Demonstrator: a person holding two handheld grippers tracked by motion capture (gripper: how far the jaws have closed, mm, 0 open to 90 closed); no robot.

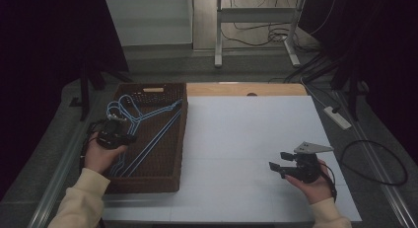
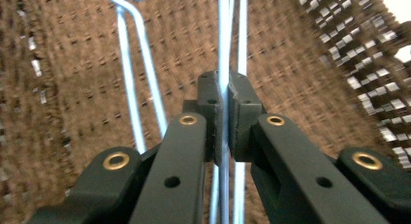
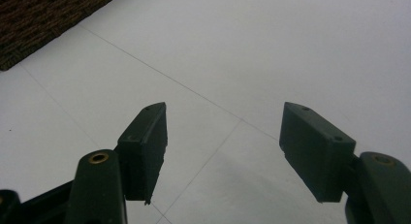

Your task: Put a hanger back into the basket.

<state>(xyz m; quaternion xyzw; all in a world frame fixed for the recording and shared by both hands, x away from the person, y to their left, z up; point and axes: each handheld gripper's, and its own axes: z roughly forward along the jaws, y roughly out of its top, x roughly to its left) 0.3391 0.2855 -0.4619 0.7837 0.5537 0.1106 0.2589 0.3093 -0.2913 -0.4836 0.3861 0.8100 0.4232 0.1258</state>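
Keep left claw [image 2: 227, 95] clamped tight on blue hanger [image 2: 224, 40], lift slowly out of basket [image 1: 148, 181]; leave right claw [image 3: 223, 151] apart, waiting.

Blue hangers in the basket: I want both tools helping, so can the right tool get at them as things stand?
Probably yes: the right tool is open over bare table, and the hangers lie uncovered in the basket.

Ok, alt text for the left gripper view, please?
The left gripper has its black jaws shut on a thin blue hanger wire, seen close up. More blue wire lies over the brown woven basket floor behind.
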